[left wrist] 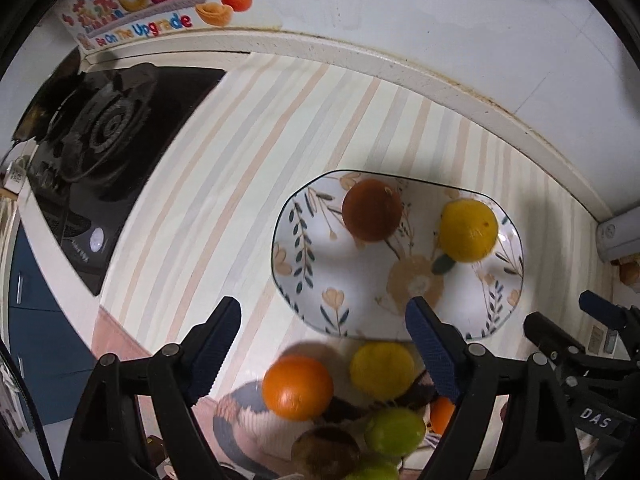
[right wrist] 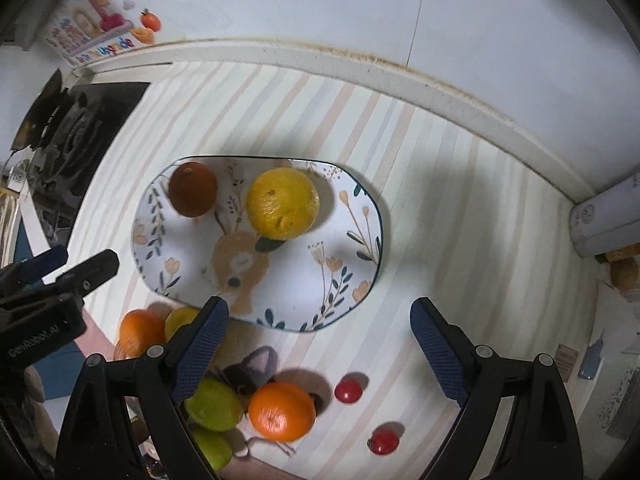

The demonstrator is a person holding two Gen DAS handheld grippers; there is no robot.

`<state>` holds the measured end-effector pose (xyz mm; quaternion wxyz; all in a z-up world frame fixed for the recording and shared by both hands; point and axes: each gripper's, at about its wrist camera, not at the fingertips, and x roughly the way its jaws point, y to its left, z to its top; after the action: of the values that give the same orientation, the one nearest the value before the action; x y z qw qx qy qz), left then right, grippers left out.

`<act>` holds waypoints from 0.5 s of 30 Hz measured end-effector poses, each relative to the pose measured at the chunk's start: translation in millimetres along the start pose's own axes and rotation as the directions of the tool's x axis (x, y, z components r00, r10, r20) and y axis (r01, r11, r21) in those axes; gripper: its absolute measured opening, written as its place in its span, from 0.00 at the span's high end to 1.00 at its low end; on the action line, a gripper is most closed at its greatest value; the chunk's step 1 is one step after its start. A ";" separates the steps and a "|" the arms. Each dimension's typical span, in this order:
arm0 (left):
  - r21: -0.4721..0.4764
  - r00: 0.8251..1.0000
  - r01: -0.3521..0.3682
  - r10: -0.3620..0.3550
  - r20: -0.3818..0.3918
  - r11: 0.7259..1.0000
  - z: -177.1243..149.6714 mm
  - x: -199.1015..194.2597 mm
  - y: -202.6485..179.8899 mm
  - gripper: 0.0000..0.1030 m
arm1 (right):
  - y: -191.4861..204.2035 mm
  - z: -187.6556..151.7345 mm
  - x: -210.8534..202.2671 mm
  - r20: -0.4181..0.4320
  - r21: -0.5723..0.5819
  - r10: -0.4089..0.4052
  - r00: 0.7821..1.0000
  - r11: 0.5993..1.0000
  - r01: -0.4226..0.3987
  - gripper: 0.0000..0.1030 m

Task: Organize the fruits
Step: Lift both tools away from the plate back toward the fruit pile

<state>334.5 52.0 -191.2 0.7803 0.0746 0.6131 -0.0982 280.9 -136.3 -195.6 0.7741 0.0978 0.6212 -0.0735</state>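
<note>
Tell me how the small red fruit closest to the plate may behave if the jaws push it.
The red fruit looks round and glossy, so it would probably roll across the flat striped counter and may slip between the jaws. It lies apart from the orange, so nothing nearby would stop it. It seems small, probably light.

Left gripper and right gripper: black angular arms with round silver screws, navy cross-hatched fingertip pads; white lettering at lower right of left view.

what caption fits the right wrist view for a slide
Open right claw above a floral plate holding a yellow citrus and a brown fruit, loose fruit nearer on the striped counter.
</note>
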 end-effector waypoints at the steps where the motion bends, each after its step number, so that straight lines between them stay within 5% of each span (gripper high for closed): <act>1: -0.001 1.000 0.004 -0.004 0.006 1.000 -2.5 -4.7 0.0 0.19 | 0.3 -4.5 -7.3 0.012 -0.004 0.000 1.000 1.000 0.000 0.08; 15: -0.020 0.988 0.026 -0.023 0.153 0.999 -55.7 -97.2 -3.8 0.19 | -5.6 -62.9 -105.0 0.154 -0.040 0.031 0.988 0.999 -0.025 0.08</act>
<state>258.9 67.5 -110.0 0.8245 0.0506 0.5534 -0.1065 197.2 -127.3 -106.6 0.8225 0.0860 0.5592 -0.0580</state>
